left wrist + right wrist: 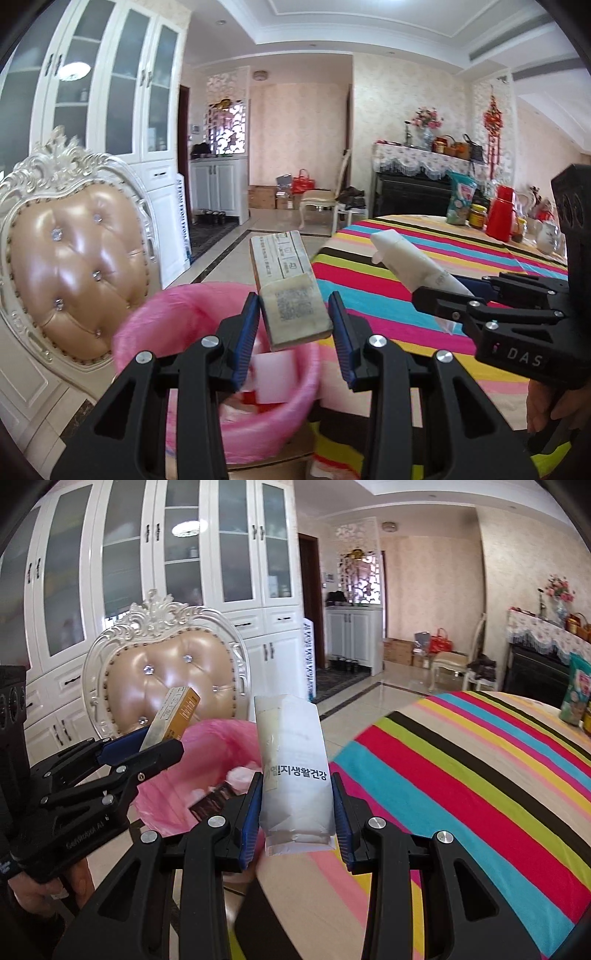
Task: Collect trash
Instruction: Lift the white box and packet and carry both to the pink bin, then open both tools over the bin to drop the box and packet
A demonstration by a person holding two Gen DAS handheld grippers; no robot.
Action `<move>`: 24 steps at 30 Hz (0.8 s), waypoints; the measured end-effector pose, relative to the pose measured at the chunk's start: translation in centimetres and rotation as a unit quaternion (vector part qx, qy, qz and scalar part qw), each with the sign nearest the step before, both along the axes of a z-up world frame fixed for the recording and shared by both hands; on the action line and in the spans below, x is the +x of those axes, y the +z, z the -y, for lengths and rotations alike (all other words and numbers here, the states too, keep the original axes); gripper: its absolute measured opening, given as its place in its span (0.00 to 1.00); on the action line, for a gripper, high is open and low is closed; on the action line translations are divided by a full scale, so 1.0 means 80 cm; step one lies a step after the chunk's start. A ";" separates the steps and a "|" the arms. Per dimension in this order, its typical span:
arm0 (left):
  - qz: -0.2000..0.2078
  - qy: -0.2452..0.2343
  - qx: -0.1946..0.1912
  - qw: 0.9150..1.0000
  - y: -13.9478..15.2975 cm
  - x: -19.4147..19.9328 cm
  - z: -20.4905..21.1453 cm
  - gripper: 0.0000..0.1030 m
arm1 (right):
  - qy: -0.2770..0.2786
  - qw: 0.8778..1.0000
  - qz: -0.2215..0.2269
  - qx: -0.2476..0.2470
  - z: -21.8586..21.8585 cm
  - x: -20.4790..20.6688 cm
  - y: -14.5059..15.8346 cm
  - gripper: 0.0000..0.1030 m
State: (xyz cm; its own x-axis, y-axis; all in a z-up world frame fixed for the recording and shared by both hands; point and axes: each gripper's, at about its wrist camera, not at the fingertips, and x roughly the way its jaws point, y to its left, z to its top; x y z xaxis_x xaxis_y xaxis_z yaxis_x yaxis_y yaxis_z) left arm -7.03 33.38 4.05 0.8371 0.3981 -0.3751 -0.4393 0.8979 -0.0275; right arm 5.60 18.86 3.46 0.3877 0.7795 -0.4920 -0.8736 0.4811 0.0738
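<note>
My left gripper (293,317) holds a small tan cardboard box (290,291) over the pink-lined trash bin (147,332); the box touches the left pad, with a small gap at the right pad. It also shows in the right wrist view (173,716). My right gripper (297,805) is shut on a white squeezed tube (291,768) with Korean print, above the table edge beside the bin (221,746). In the left wrist view the tube (402,258) sticks out of the right gripper (436,299). Trash lies inside the bin.
A cream tufted chair (70,266) stands right behind the bin. The table with a striped cloth (424,266) lies to the right. A red thermos (500,212), jars and a snack bag (460,199) stand at its far end. White cabinets (147,554) line the left wall.
</note>
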 end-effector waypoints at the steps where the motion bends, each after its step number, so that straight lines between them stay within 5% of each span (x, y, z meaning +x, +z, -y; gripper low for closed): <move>1: 0.001 0.003 -0.007 1.000 0.000 -0.006 -0.013 0.36 | 0.005 1.000 -0.002 0.000 -0.005 -0.001 0.000 0.33; 12: -0.041 0.045 -0.043 0.997 -0.030 -0.008 -0.103 0.36 | 0.052 0.998 -0.018 -0.026 -0.085 -0.007 -0.015 0.34; 24: -0.059 0.068 -0.051 0.995 -0.060 0.005 -0.133 0.36 | 0.066 0.996 -0.038 -0.043 -0.139 0.013 -0.036 0.34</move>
State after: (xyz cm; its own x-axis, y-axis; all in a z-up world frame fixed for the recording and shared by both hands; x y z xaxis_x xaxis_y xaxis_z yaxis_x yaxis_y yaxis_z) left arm -6.65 44.03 -0.74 0.7259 0.4594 -0.5119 -0.5617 0.8255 -0.0557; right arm 6.66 30.01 0.59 0.2432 0.7754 -0.5828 -0.9232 0.3695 0.1062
